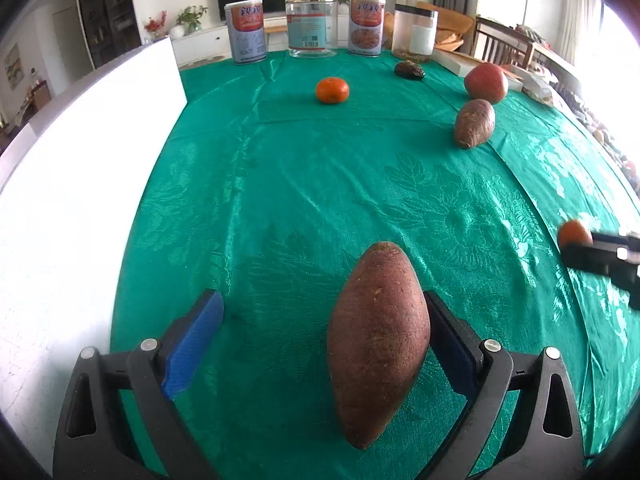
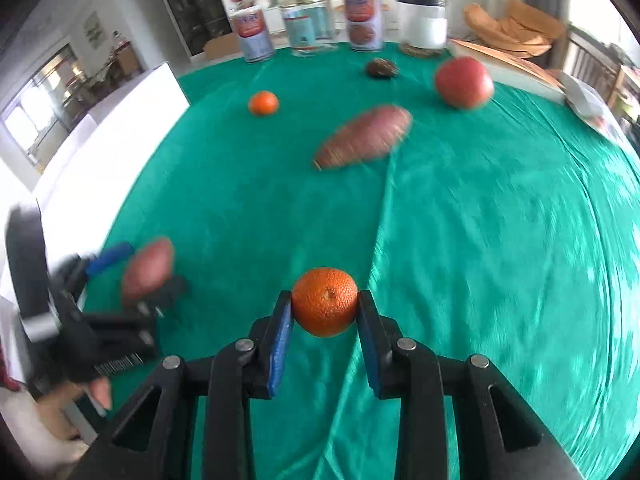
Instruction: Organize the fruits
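The tablecloth (image 1: 320,184) is glossy green cloth with a woven leaf pattern. The yam (image 1: 378,340) at 6 o'clock has matt, rough skin; the orange (image 2: 325,302) is pitted and slightly shiny. At 12 o'clock, a clear smooth jar (image 1: 311,26) has a metal-looking lid.

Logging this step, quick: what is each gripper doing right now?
Left gripper: open, a sweet potato between its fingers, against one pad only.
Right gripper: shut on an orange.

Both wrist cameras sit just behind their tongs, tilted down across the green bench (image 1: 320,184) toward the far row of jars (image 1: 311,24). Each sees the other tongs at its edge; both share the far orange (image 2: 263,103).
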`<state>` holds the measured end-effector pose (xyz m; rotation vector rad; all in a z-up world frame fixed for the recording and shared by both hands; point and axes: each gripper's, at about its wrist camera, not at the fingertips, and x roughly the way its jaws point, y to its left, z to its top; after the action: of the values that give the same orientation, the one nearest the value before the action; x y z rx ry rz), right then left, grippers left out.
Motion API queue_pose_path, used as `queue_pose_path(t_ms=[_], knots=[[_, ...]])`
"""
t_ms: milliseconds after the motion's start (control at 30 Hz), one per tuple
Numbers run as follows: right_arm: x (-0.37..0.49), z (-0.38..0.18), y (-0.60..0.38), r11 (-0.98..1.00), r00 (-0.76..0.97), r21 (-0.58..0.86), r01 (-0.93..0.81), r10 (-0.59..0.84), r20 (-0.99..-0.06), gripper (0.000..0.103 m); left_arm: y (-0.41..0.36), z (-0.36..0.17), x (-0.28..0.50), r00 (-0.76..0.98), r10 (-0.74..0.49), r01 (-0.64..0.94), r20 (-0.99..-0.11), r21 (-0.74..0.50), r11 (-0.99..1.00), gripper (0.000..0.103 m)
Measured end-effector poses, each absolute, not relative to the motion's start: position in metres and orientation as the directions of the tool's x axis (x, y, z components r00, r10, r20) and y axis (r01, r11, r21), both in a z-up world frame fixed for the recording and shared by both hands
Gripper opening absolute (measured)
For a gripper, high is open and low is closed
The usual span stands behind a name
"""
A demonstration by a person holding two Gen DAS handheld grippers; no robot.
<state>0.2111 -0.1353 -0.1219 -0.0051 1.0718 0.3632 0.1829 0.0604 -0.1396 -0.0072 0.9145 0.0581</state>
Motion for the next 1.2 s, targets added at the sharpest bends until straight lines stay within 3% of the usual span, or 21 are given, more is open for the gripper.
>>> queue_pose_path(t_ms=[100, 167, 200, 267, 400, 667, 1000, 1067, 1200], knots=[[0.198, -0.129, -0.144, 0.956, 0.506, 0.186, -0.226, 0.279, -0.816, 0.036, 0.060, -0.140, 0.183, 0.609, 0.047, -0.053, -0.792, 0.018, 0.998, 0.098], [0.194, -0.129, -0.143, 0.968, 0.556, 0.153, -0.202, 0.241, -0.795, 0.055, 0.060, -0.140, 0.183, 0.609, 0.047, -0.054, -0.792, 0.019, 0.998, 0.098], [0.194, -0.129, -0.140, 0.974, 0.577, 0.126, -0.191, 0.215, -0.788, 0.073, 0.060, -0.140, 0.183, 0.609, 0.047, -0.053, -0.792, 0.018, 0.998, 0.098], [0.190, -0.128, -0.137, 0.983, 0.617, 0.089, -0.161, 0.171, -0.768, 0.084, 0.060, -0.140, 0.183, 0.609, 0.047, -0.053, -0.792, 0.019, 0.998, 0.098], [0.192, -0.139, -0.138, 0.987, 0.601, 0.094, -0.131, 0.155, -0.784, 0.084, 0.060, -0.140, 0.183, 0.608, 0.050, -0.054, -0.792, 0.021, 0.998, 0.099], [0.191, -0.144, -0.136, 0.978, 0.564, 0.103, -0.182, 0.189, -0.804, 0.103, 0.060, -0.140, 0.183, 0.607, 0.056, -0.060, -0.793, 0.024, 0.998, 0.100], [0.192, -0.148, -0.131, 0.978, 0.558, 0.082, -0.191, 0.177, -0.810, 0.103, 0.061, -0.140, 0.183, 0.607, 0.055, -0.060, -0.793, 0.023, 0.998, 0.101], [0.196, -0.148, -0.123, 0.967, 0.520, 0.018, -0.255, 0.153, -0.840, 0.103, 0.061, -0.140, 0.183, 0.607, 0.055, -0.060, -0.793, 0.023, 0.998, 0.101], [0.214, -0.147, -0.124, 0.918, 0.408, 0.028, -0.396, 0.204, -0.890, 0.103, 0.061, -0.140, 0.183, 0.607, 0.055, -0.060, -0.793, 0.024, 0.998, 0.101]])
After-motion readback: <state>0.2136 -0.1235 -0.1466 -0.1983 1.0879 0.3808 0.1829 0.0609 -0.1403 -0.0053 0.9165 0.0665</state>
